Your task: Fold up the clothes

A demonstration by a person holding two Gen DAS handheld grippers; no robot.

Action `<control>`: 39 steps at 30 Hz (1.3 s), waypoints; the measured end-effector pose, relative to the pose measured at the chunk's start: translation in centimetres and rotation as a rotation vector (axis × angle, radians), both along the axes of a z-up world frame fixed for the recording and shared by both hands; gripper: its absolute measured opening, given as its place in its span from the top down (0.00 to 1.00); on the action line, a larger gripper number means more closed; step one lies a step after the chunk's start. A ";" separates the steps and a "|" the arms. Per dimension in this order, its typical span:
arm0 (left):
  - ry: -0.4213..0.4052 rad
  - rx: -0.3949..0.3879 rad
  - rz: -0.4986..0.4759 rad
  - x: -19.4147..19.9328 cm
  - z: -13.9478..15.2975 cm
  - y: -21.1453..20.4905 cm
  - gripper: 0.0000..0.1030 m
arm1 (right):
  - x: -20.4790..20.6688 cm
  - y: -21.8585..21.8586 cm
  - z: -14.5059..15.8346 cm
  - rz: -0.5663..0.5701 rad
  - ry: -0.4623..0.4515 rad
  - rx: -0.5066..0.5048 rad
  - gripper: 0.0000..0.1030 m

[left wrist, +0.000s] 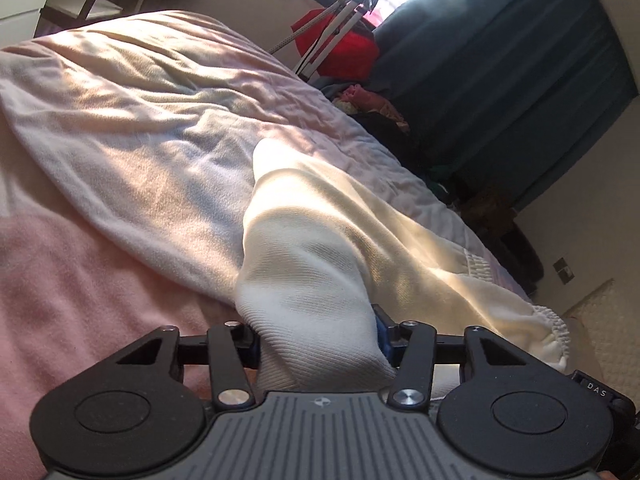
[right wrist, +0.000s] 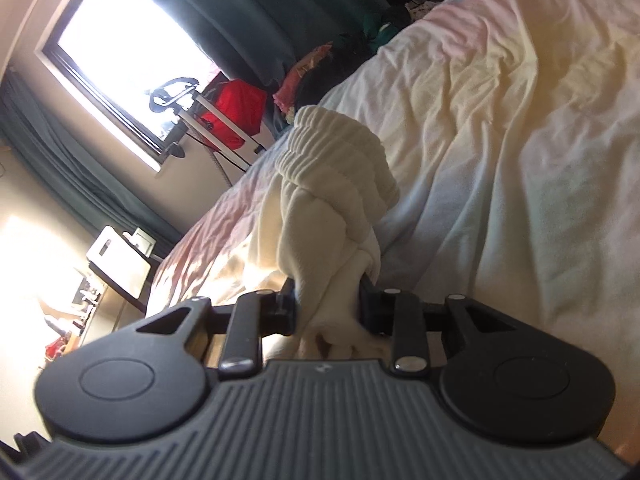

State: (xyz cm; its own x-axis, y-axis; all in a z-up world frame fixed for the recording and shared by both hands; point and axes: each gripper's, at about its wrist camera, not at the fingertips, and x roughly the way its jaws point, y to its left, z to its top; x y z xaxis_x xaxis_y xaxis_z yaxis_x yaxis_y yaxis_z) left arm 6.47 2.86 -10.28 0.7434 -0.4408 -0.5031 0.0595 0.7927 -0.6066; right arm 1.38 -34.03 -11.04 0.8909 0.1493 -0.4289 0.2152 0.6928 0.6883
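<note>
A cream-white garment with a gathered elastic waistband lies on the bed. My left gripper is shut on a ribbed edge of it, and the cloth bunches up between the jaws and hides the fingertips. My right gripper is shut on the bunched waistband end of the same garment, which stands up in thick folds in front of the jaws. The waistband also shows at the right of the left wrist view.
The bed has a pale rumpled blanket over a pink cover. Beyond the bed's far edge stand a red bag, a pile of clothes, dark teal curtains and a bright window.
</note>
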 end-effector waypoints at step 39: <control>-0.215 0.213 -0.549 23.9 -4.6 -40.2 0.57 | 1.6 -26.8 -4.9 -0.513 -0.054 0.016 0.70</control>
State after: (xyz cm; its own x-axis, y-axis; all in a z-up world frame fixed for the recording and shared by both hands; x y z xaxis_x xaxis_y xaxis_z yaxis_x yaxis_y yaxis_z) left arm 30.37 -37.29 -14.85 0.5313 -0.6937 -0.4864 0.5955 0.7141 -0.3680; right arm 3.02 -60.82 -15.96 0.8721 -0.3064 -0.3814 0.4883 0.4968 0.7175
